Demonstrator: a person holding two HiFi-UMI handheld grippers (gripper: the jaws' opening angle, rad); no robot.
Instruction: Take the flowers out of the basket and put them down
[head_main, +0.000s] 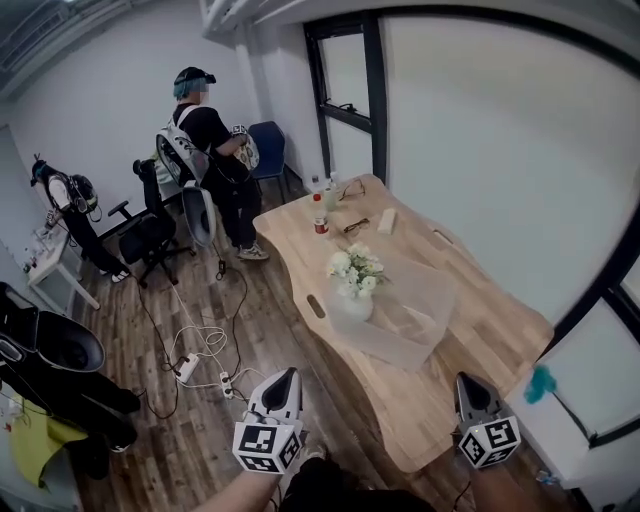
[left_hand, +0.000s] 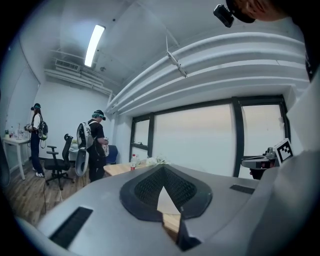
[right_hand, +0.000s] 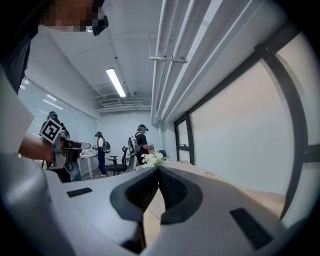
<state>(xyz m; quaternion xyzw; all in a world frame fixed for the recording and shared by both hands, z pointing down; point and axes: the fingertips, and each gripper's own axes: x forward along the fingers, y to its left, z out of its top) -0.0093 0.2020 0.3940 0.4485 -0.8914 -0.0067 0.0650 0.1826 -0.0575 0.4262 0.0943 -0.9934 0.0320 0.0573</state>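
A bunch of white flowers (head_main: 355, 268) stands in a pale round basket (head_main: 357, 304) on a translucent sheet in the middle of the wooden table (head_main: 470, 330). Both grippers are low at the near end of the table, well short of the flowers. My left gripper (head_main: 288, 374) is over the floor just off the table's left edge, shut and holding nothing. My right gripper (head_main: 466, 380) is over the table's near corner, shut and also holding nothing. In the right gripper view the flowers (right_hand: 152, 159) show just above the closed jaws (right_hand: 158, 170). The left gripper view shows its jaws (left_hand: 162, 172) meeting at the tip.
A person (head_main: 210, 150) with a backpack stands beyond the table's far left end, beside an office chair (head_main: 150, 235) and a blue chair (head_main: 268, 145). Cables and a power strip (head_main: 190, 367) lie on the floor. A red-topped bottle (head_main: 320, 222) and small items sit at the table's far end.
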